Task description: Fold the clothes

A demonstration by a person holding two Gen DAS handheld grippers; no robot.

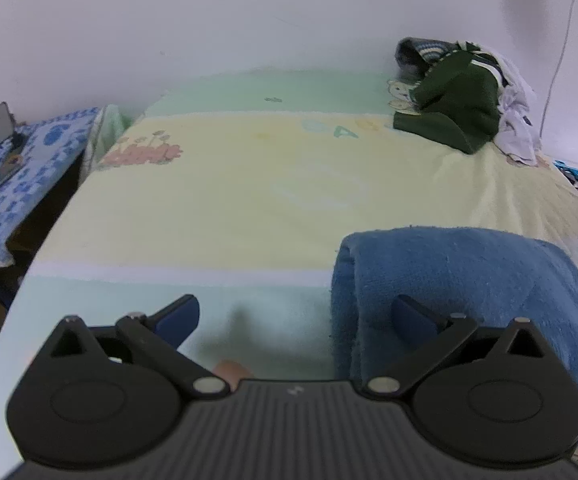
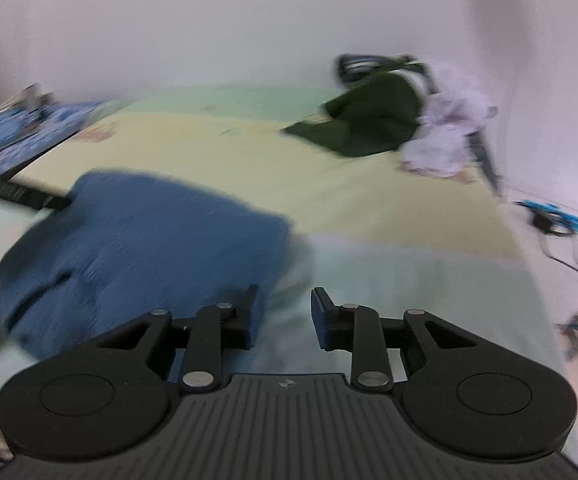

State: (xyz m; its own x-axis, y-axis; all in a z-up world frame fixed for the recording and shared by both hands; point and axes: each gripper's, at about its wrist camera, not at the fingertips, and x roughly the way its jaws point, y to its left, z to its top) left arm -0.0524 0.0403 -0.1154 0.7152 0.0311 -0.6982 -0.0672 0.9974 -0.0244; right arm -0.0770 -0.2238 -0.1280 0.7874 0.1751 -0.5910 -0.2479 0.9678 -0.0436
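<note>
Blue garment (image 1: 461, 280) — folded, fuzzy, thick

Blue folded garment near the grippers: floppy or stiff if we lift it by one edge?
Probably floppy: the blue garment drapes in soft rounded folds, so a one-edge lift would likely undo the fold. Its fuzzy, towel-like surface suggests decent grip, not slippery. It looks thick, so maybe somewhat heavy for cloth. It won't roll on the bed sheet.

A blue knitted garment (image 1: 461, 280) lies folded in a thick bundle on the near part of the bed; far back, a dark green sweater (image 1: 455, 108) — crumpled — touches a white garment (image 1: 519, 120).
</note>
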